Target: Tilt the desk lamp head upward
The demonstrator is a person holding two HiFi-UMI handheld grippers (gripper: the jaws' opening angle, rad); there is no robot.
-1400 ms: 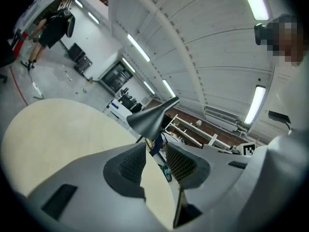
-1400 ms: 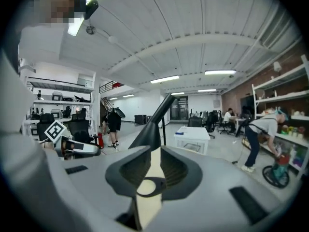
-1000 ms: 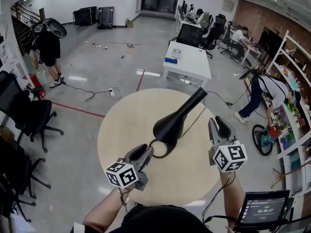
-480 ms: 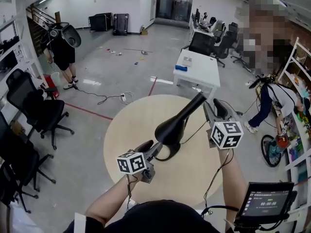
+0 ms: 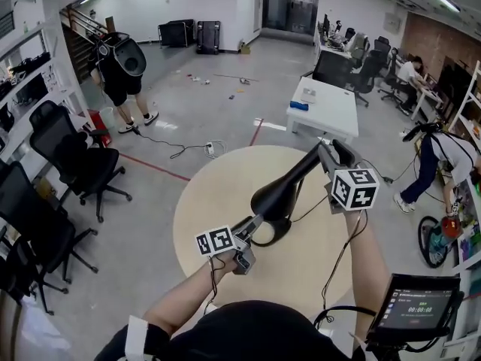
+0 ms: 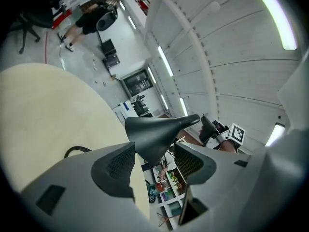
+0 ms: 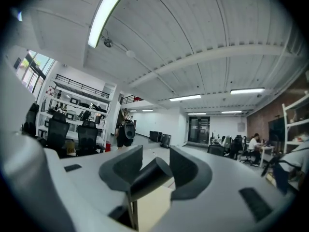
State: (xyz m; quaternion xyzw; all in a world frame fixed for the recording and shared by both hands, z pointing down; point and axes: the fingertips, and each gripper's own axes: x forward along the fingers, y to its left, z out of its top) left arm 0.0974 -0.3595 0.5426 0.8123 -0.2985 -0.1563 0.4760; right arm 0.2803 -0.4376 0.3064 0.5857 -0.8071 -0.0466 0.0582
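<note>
Round table (image 5: 201,201): pale top, bare apart from the lamp; landmark for every place below.
Desk lamp (image 5: 272,201): black; stands near the middle of the round table, with its looped base (image 5: 264,235) flat on the top toward the table's near side.
Lamp head (image 5: 304,165): long and tapered; slants up from the base toward the table's far right edge, narrow end highest.
Step in hand: judged as the grasp before the tilt. Tip taken, base approached for bracing, upward swing not yet made.
Next move: probably calls for lifting the tip in an arc about the lamp's hinge while the base is pinned to the table. Slow, steady pull advisable, since a light base could slide or tip on the smooth top.
Right gripper (image 5: 328,150): above the table's far right edge, at the tip of the lamp head. In the right gripper view (image 7: 150,167) the dark end of the head (image 7: 147,177) fills the gap between the jaws. Narrowly set and apparently pressed on both sides, so gripping the tip.
Left gripper (image 5: 253,226): low over the table's near side, at the base. In the left gripper view (image 6: 152,162) the jaws stand apart, with the lamp's wide body (image 6: 157,129) tapering down into the gap. One side looks to touch, background shows beside the other, so not clamped.
</note>
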